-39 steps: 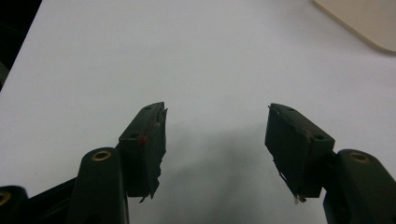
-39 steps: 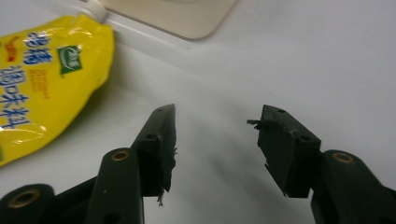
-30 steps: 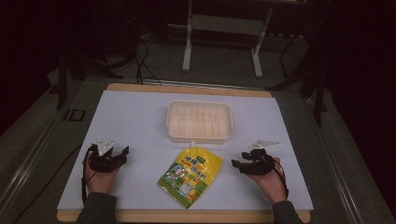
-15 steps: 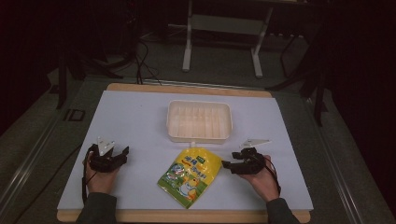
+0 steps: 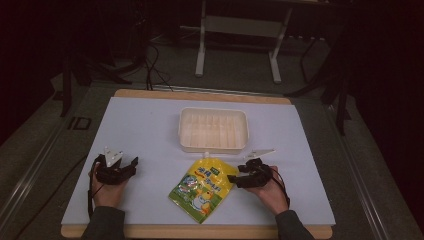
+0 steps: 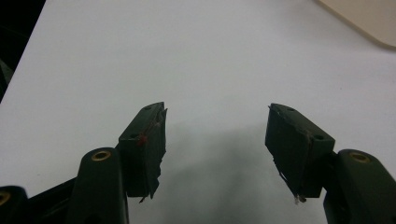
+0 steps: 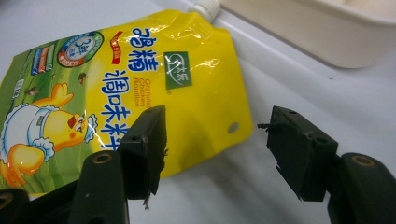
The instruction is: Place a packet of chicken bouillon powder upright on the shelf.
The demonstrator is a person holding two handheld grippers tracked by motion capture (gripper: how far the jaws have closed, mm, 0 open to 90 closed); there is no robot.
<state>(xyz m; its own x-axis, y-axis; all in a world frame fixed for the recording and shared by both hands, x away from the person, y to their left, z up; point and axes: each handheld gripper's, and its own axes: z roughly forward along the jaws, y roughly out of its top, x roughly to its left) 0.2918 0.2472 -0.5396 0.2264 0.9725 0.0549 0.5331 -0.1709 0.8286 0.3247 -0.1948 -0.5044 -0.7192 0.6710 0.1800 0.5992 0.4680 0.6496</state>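
yellow pouch (image 7: pixel 140 84), "Granulated Chicken Bouillon" (small print)

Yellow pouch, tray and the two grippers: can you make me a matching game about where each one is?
Things:
1. yellow bouillon pouch
2. cream plastic tray
3. left gripper
4. right gripper

Places or states:
A. open over bare white table, nothing between its jaws
B. lying flat near the table's front edge, spout pointing toward the tray
C. open, jaws at the pouch's edge
D. empty, in the middle of the table behind the pouch

Pairs: 1-B, 2-D, 3-A, 4-C
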